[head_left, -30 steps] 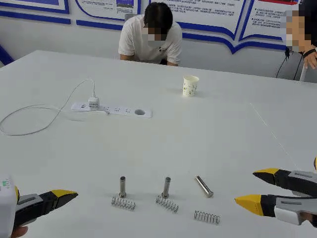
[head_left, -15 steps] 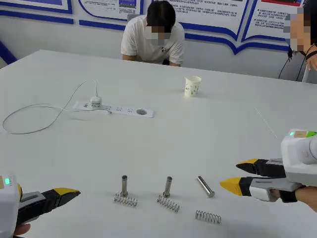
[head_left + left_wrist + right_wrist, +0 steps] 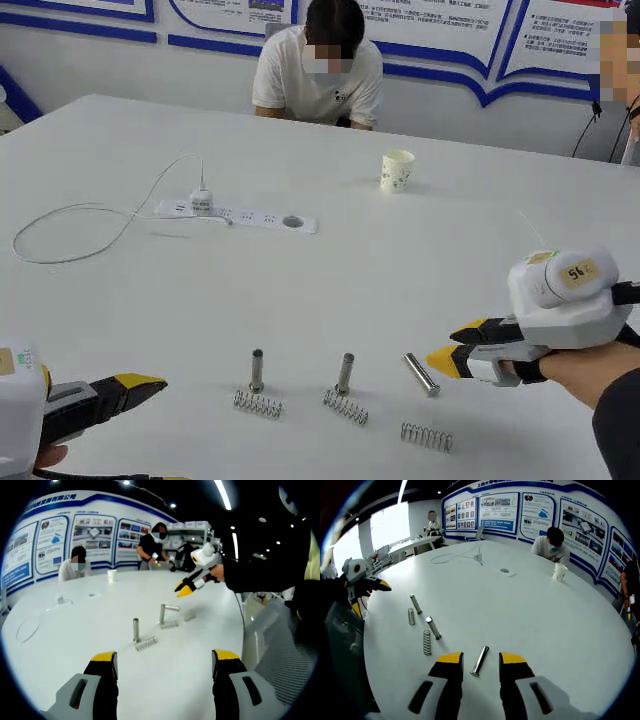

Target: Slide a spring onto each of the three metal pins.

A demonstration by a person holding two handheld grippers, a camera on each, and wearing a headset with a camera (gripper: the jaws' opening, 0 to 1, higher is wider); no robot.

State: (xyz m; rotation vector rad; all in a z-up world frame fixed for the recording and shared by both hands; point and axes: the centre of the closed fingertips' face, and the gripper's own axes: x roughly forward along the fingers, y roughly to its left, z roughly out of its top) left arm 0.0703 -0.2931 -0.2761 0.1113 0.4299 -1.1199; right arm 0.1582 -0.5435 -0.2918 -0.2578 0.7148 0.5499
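Observation:
Two steel pins stand upright on the white table [image 3: 400, 260]: the left pin [image 3: 257, 368] and the middle pin [image 3: 345, 372]. The third pin [image 3: 421, 374] lies flat. A spring lies in front of each: left spring [image 3: 258, 403], middle spring [image 3: 345, 407], right spring [image 3: 426, 436]. My right gripper [image 3: 452, 345] is open, just right of the lying pin; in the right gripper view that pin [image 3: 482, 655] shows between the jaws of the gripper [image 3: 481, 657], not gripped. My left gripper [image 3: 165, 656] is wide open and empty, well short of the left pin [image 3: 136, 630]; one of its fingers [image 3: 120, 388] shows at the lower left.
A white power strip [image 3: 235, 215] with a plugged charger and a looping cable [image 3: 60, 235] lies mid-table. A paper cup [image 3: 397, 170] stands farther back. A person [image 3: 320, 70] sits at the far edge. Bare tabletop surrounds the pins.
My right gripper has moved left and slightly up, closing in on the lying pin. The left gripper has stayed nearly still. The pins and springs have not moved.

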